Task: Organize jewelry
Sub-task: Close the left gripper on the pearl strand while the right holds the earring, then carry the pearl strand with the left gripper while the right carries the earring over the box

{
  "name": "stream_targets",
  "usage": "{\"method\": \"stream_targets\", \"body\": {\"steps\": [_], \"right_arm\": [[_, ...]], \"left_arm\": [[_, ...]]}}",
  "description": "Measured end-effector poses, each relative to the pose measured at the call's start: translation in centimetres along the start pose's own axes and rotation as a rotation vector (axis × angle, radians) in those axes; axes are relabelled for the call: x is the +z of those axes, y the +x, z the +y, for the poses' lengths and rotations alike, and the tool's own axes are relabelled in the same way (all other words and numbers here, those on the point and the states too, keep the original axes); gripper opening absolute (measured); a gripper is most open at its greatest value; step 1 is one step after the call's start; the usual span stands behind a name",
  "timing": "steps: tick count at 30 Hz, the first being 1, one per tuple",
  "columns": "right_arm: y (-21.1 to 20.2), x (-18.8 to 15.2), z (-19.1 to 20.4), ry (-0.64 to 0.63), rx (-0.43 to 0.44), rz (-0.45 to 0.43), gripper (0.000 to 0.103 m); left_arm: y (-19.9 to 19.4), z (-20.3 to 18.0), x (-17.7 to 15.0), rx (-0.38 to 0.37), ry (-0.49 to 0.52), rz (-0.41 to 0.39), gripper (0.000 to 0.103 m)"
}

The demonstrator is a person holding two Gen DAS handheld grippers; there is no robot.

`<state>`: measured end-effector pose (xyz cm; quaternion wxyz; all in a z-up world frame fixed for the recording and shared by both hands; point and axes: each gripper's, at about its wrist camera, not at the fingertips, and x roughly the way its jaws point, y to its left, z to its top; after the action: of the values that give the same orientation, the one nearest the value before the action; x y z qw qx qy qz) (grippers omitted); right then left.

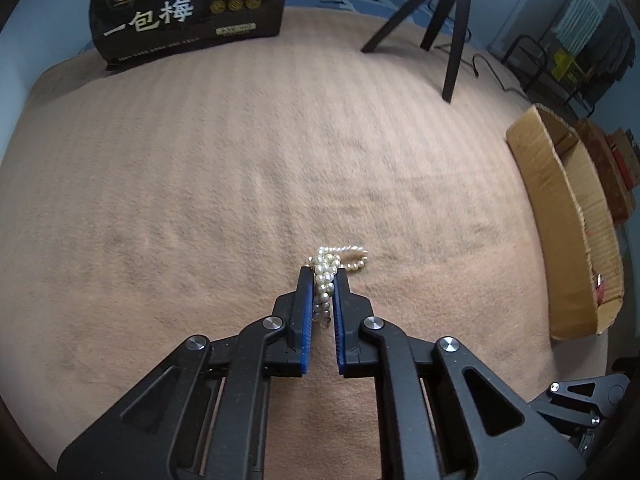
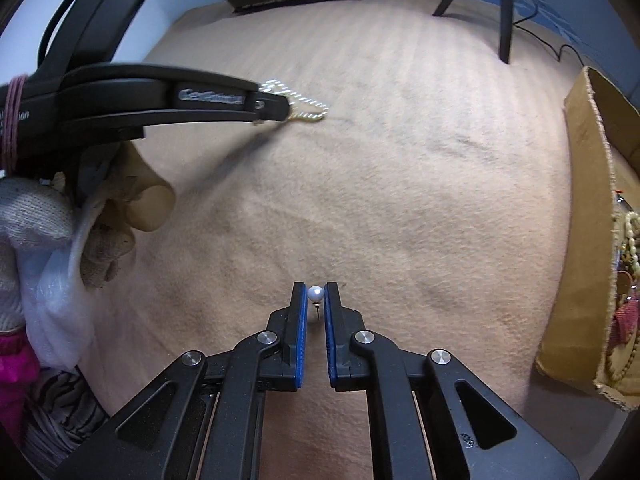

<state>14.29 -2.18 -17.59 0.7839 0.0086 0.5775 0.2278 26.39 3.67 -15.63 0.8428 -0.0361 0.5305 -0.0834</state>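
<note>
Your left gripper (image 1: 324, 274) clenches the pearl strand (image 1: 334, 266) — limp, slippery, so grip bunched beads. Your right gripper (image 2: 315, 292) pinches a pearl stud earring (image 2: 315, 293) — tiny, light.

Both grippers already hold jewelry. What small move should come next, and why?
Probably carry the right gripper, shut on the pearl earring, rightward to the cardboard box, where other jewelry already lies. The left gripper holds the pearl bracelet farther from it.

Cream-white pearl strands (image 1: 325, 270), blue-lined black jaws, faintly striped tan blanket (image 1: 240, 168), brown cardboard box (image 1: 560, 216)
</note>
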Motion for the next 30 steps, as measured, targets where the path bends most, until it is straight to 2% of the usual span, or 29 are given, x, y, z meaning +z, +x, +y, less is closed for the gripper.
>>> {"method": "stream_targets", "body": {"steps": [8,9,15,23,30], "right_arm": [[-2.1,0.0,-1.8,0.036,-0.003,-0.051,0.007],[-2.9,-0.9,-1.4,0.038,-0.005,-0.059,0.007],[-5.1,-0.1,-2.5,0.063,-0.010,-0.101,0.007],[-6.1,0.8,-4.7,0.112,-0.022,-0.153,0.007],[-8.1,1.1,-7.6,0.163,-0.066,-0.205,0.007]], "left_arm": [[-2.0,0.8,0.7,-0.044,-0.044,-0.050,0.006],[-2.3,0.9,0.8,-0.049,-0.050,-0.060,0.006],[-3.9,0.5,1.4,-0.094,-0.063,-0.096,0.006],[-5.7,-1.1,2.0,-0.143,-0.046,-0.140,0.006],[-6.3,-4.1,2.8,-0.176,-0.013,-0.169,0.006]]}}
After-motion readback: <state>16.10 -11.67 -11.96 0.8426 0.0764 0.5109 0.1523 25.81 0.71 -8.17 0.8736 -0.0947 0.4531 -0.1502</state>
